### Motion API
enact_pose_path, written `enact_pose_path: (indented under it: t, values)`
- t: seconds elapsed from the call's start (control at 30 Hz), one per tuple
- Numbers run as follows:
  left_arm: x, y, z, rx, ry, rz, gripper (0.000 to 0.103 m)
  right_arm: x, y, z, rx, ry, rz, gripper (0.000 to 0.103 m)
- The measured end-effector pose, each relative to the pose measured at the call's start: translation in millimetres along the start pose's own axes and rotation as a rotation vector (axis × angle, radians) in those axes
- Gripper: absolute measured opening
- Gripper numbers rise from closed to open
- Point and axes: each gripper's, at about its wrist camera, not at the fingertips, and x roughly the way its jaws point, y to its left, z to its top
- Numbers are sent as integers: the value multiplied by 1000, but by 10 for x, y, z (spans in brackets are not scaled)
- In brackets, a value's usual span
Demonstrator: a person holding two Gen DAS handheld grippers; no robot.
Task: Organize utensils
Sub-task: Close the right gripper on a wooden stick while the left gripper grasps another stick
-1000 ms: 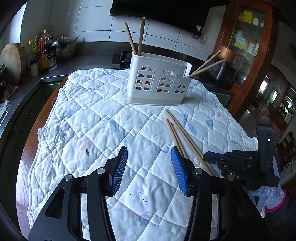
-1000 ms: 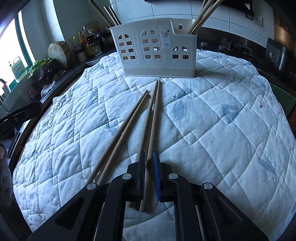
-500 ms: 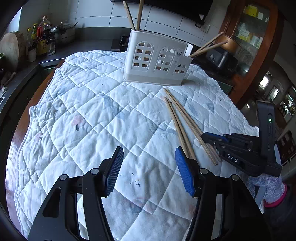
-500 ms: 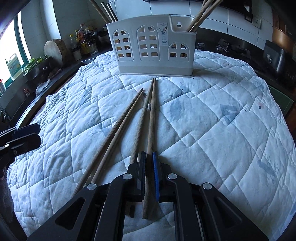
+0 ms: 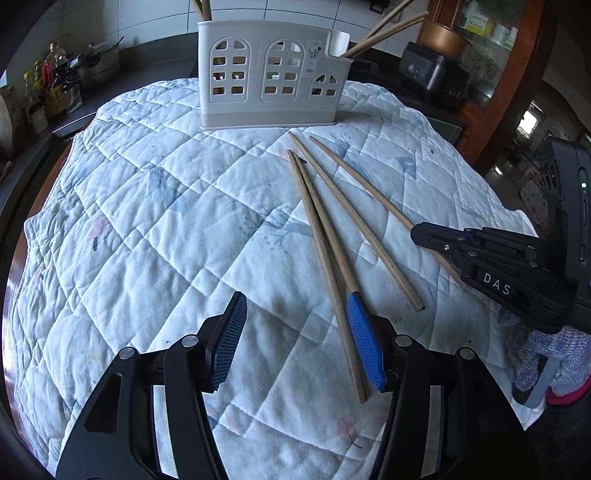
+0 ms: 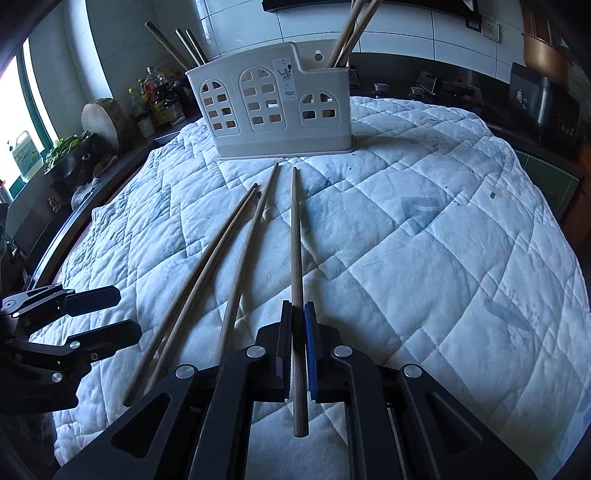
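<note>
On a quilted cloth [image 5: 155, 206], the left gripper [image 5: 295, 332] hovers with its jaws spread wide and nothing between them; its right pad [image 5: 364, 347] lies just beside a pair of chopsticks [image 5: 321, 236]. To their right lies a third chopstick [image 5: 354, 221] by itself. Farther right, the right gripper [image 6: 297, 347] is clamped narrowly on a single chopstick [image 6: 295, 251], which points toward the white utensil holder [image 6: 273, 107] at the cloth's far edge. More chopsticks [image 6: 351, 29] stand in the holder's end compartments; whether the held one's tip is clear of the cloth is hard to judge.
</note>
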Motion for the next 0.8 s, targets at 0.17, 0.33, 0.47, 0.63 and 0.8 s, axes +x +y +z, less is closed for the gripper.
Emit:
enact_pose_path:
  t: [0.17,0.33,0.47,0.63,0.8]
  values:
    - [97,-80,37,8,30,27,56,5,-65,-39,16,3,12,7]
    - [158,-80,47,-5,47,46,47,3,-101,-52,27,-1,27,7]
    - [173,-142,53,4,54,54,39,14,-110,-52,30,-2,33,7]
    - [181,-227,22,4,50,67,27,24,-118,-57,35,-3,40,7]
    - [173,-239,8,-5,45,60,23,35,-125,-60,33,-3,39,7]
